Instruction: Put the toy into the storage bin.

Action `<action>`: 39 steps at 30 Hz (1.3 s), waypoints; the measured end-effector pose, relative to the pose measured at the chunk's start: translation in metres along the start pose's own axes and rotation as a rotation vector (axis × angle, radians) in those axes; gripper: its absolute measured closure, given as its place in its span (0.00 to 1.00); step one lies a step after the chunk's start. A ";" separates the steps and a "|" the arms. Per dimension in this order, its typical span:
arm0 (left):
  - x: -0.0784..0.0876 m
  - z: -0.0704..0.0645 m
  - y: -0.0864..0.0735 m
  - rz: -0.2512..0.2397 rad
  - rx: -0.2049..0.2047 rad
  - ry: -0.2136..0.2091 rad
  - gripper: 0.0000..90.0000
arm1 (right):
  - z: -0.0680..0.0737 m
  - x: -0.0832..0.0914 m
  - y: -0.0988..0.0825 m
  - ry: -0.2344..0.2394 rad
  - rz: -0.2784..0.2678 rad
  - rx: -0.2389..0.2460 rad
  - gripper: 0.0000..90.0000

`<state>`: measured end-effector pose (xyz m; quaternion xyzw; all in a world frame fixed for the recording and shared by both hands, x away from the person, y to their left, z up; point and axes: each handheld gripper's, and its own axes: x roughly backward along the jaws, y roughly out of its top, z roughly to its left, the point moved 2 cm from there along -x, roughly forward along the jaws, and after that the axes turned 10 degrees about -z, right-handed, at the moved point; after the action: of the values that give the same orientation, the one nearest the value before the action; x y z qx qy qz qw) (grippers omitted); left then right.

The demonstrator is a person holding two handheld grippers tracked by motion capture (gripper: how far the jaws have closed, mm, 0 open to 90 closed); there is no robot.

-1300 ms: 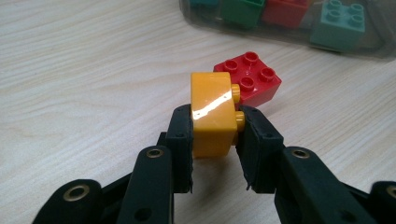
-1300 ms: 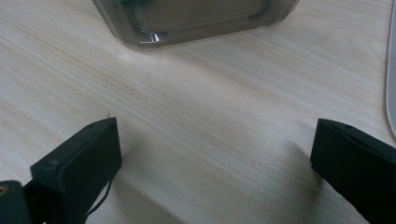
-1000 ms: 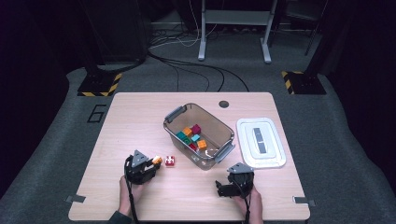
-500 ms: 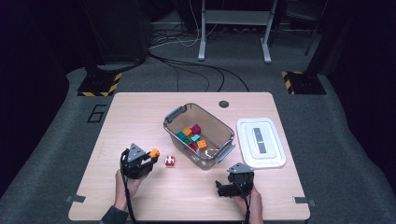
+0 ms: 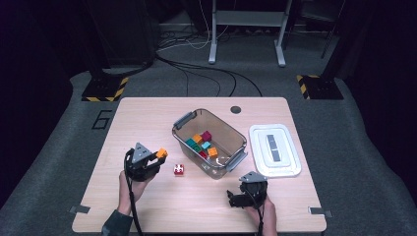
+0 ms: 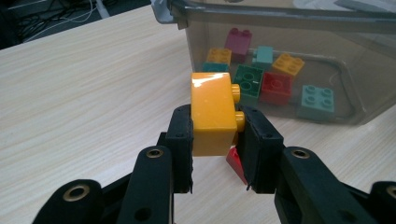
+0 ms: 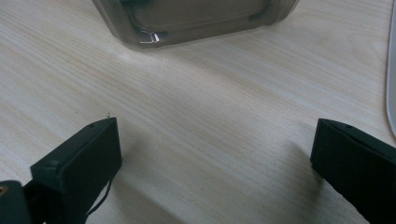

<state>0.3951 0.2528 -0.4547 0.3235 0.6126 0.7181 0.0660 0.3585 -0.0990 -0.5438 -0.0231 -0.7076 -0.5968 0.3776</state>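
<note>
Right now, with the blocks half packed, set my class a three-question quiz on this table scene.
1. Which fingers hold the orange block: left or right?
2. True or false: the lid is on the bin.
3. What colour is the block lying loose on the table?

Key
1. Left gripper; the right gripper is open and holds nothing.
2. False; it lies on the table beside the bin.
3. Red.
</note>
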 end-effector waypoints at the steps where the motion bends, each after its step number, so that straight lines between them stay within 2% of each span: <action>1: 0.000 0.000 0.003 -0.003 0.003 -0.004 0.74 | 0.000 0.000 0.000 0.002 0.000 0.000 0.01; 14: 0.004 0.002 0.036 -0.028 -0.051 -0.015 0.74 | 0.000 0.000 0.000 0.002 0.000 -0.001 0.01; 18: 0.003 0.003 0.045 -0.030 -0.055 -0.024 0.74 | 0.000 0.000 0.000 0.002 0.000 -0.002 0.01; 32: -0.008 0.003 0.072 -0.045 -0.079 -0.050 0.74 | 0.000 0.000 0.000 0.001 0.001 -0.005 0.01; 39: -0.019 0.001 0.088 -0.054 -0.087 -0.063 0.74 | 0.000 0.000 0.000 -0.001 0.001 -0.005 0.01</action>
<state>0.4367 0.2231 -0.3805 0.3261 0.5869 0.7315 0.1186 0.3584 -0.0987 -0.5437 -0.0247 -0.7064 -0.5982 0.3775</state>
